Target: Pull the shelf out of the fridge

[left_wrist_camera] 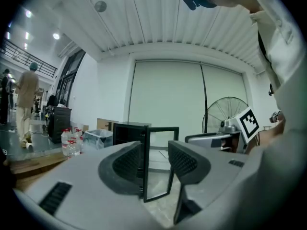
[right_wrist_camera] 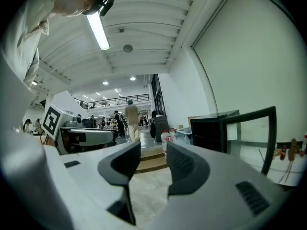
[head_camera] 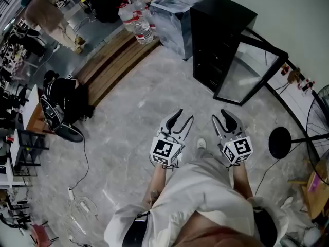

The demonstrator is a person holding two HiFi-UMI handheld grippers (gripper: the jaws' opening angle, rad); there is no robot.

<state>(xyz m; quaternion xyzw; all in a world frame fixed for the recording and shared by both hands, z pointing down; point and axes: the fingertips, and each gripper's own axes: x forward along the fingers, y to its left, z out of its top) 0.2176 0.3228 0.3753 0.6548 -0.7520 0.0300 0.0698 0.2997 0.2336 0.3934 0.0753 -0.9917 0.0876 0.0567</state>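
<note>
A small black fridge (head_camera: 218,35) stands on the floor ahead against the wall, its glass door (head_camera: 247,73) swung wide open to the right. The inside is dark and no shelf shows. Both grippers are held at waist height, well short of the fridge. My left gripper (head_camera: 184,116) is open a little, empty, and points at the fridge (left_wrist_camera: 127,133) and the door's edge (left_wrist_camera: 158,171). My right gripper (head_camera: 220,116) is also slightly open and empty. In the right gripper view its jaws (right_wrist_camera: 153,152) aim left of the fridge (right_wrist_camera: 208,131).
A plastic-lined bin (head_camera: 172,14) and water bottles (head_camera: 139,19) sit left of the fridge by a low wooden platform (head_camera: 113,60). A black bag (head_camera: 61,102) lies at left, and a stand base (head_camera: 280,142) and fan (head_camera: 321,107) are at right. People walk in the distance.
</note>
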